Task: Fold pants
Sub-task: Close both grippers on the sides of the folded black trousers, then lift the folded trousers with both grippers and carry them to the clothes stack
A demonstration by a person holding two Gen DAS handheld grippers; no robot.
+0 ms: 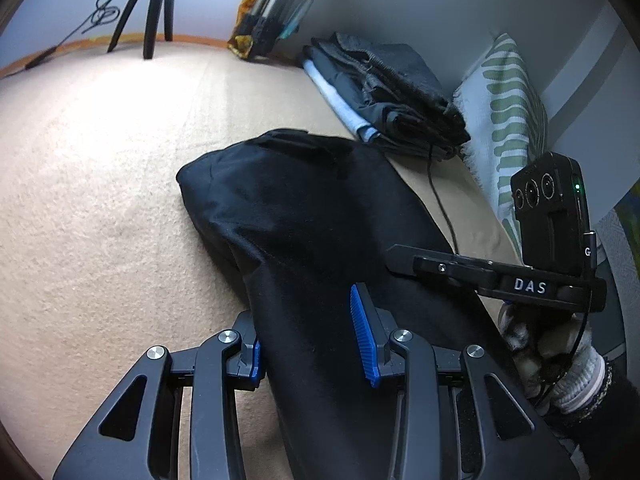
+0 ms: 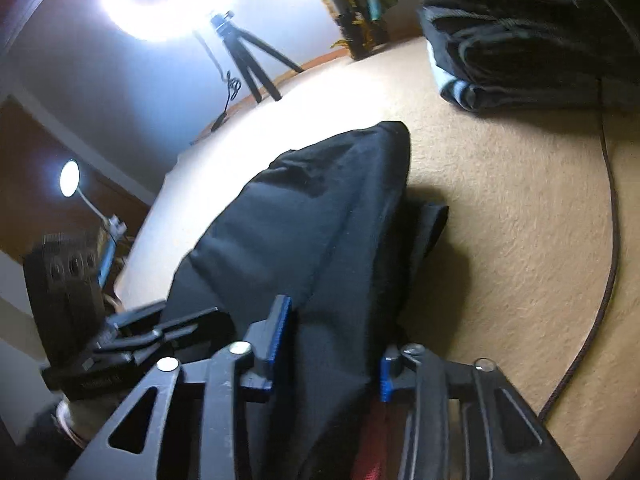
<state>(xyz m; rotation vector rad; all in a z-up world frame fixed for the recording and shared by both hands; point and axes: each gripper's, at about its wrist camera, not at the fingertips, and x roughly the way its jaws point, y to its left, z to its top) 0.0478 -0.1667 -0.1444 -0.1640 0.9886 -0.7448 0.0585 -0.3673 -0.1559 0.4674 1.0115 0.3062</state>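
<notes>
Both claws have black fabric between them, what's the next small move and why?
Probably lift both ends together and carry them toward the far bunched end. The left claw and right claw each pinch the black fabric pants, lying unfolded on the beige carpet.

Black pants (image 2: 316, 240) near end cut off by bottom edge; right view motion-blurred.

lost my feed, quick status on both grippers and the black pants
Left gripper shut on black pants. Right gripper shut on them too. Pants bunched, partly on beige surface. Folded clothes stack and cable alongside, not blocking.
</notes>
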